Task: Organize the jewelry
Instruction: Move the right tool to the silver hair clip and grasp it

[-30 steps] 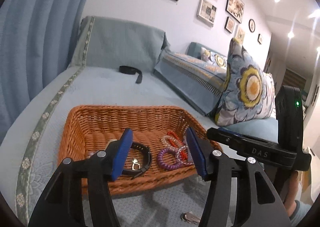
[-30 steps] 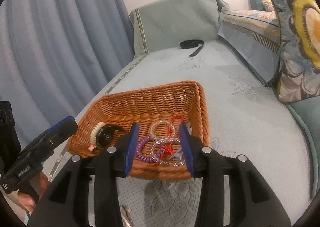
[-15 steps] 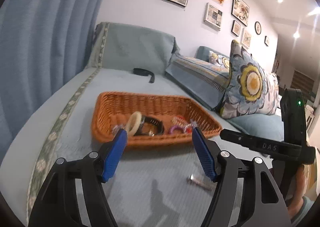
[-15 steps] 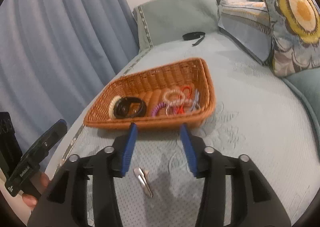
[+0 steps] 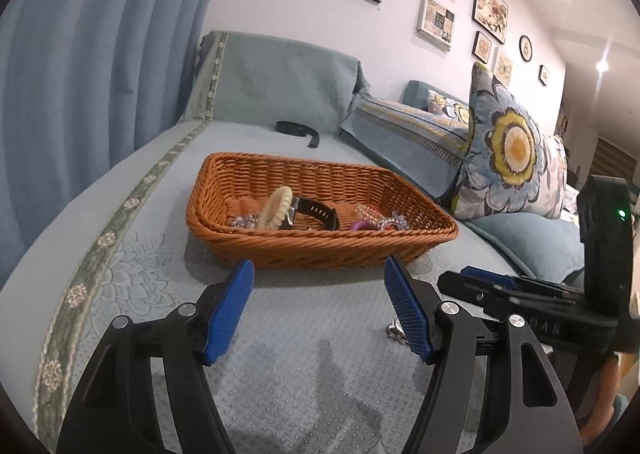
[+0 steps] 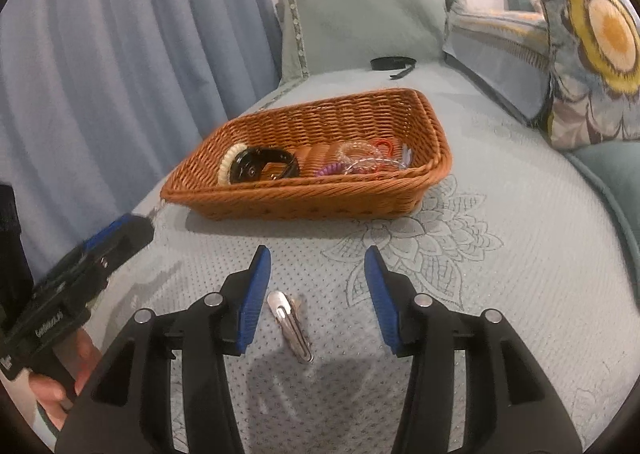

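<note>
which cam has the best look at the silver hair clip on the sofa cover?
Right wrist. The silver hair clip lies whole and unobstructed on the sofa cover, between the open fingers of the right gripper. In the left wrist view only a sliver of it peeks out beside the left gripper's right finger; the rest is hidden.

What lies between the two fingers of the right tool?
In the right wrist view, a silver hair clip lies flat on the sofa cover, between the open fingers of the right tool, nearer the left one, untouched.
</note>
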Available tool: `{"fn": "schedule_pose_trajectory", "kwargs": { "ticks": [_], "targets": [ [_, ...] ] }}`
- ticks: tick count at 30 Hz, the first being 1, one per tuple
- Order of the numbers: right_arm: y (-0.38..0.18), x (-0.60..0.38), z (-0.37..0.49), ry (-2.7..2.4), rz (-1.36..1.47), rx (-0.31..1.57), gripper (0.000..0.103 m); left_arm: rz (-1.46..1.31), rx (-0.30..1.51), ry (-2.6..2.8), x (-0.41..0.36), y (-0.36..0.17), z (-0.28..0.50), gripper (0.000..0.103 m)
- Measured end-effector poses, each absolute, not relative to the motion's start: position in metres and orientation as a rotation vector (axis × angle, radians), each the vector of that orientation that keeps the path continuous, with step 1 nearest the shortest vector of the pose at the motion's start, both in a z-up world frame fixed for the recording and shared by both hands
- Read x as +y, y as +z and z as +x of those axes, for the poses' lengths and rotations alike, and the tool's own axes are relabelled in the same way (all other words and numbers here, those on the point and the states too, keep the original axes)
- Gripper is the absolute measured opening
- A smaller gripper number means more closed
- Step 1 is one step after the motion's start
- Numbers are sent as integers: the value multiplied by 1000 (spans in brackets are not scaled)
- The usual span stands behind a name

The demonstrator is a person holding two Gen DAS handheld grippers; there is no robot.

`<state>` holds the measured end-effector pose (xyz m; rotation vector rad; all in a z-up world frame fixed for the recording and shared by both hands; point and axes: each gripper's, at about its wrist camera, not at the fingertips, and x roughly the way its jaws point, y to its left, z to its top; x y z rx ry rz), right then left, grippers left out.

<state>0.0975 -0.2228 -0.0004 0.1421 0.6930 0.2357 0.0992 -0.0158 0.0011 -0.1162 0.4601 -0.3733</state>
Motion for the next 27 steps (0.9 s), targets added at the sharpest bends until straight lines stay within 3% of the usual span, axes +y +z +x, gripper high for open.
{"fn": "schedule_pose_trajectory", "kwargs": {
  "ticks": [17,22,25,27],
  "targets": [
    [-35,-185,107,247,-36,897,45,-212,521,-399,-1,-6,112,65],
    [-37,-181,110,231,-56,899,37,-194,532,-405,-5,-8,112,65],
    [-38,-171,108,230,-106,890,28,-180,533,-407,-9,-8,112,65],
    [-38,-168,107,234,-122,885,17,-173,534,-407,-10,-8,112,65]
  ]
}}
